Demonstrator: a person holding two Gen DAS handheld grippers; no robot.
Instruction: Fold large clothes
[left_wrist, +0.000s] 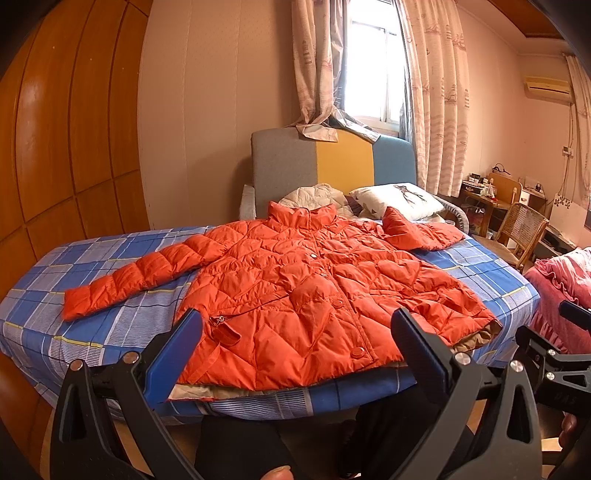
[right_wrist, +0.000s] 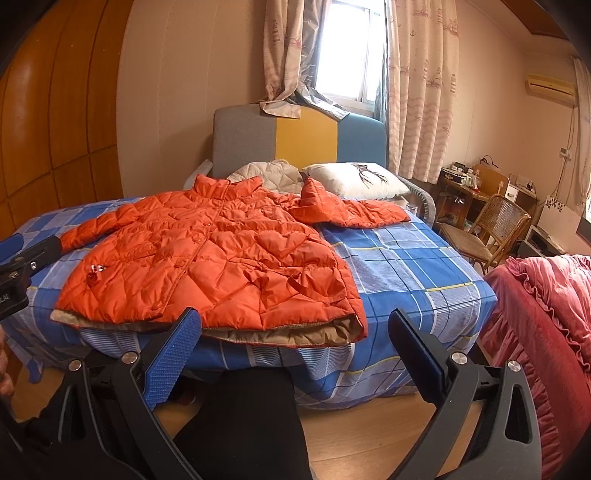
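Here we are at the foot of the bed (left_wrist: 491, 269), blue plaid sheet pulled flat, and an orange quilted down jacket (left_wrist: 306, 288) lies spread face up across it, snapped shut, collar toward the headboard (left_wrist: 332, 162), hem right along the foot edge with the tan lining peeking out underneath. The left gripper (left_wrist: 295, 350) hangs just short of that hem, fingers spread wide and holding nothing; the right gripper (right_wrist: 291, 350) is the same story, wide apart and empty, aimed past the hem's corner on the person's right. Neither touches the cloth. One sleeve (left_wrist: 136, 277) runs out straight toward the bed's left edge, while the other sleeve (right_wrist: 351, 210) is kinked and bunched near the deer-print pillow (right_wrist: 354, 181) at the head end. Nothing folded yet, by the look of it. This coat looks light and puffy, soft all through, and that shiny shell probably slides easily, so a pinch on the fat quilting could slip off. I'd say the better holds are the thin stitched edges: the cuff of the straight sleeve, or the hem corners where shell and lining meet. It will likely spring back after a fold, trapped air and all, so each fold may want pressing down.
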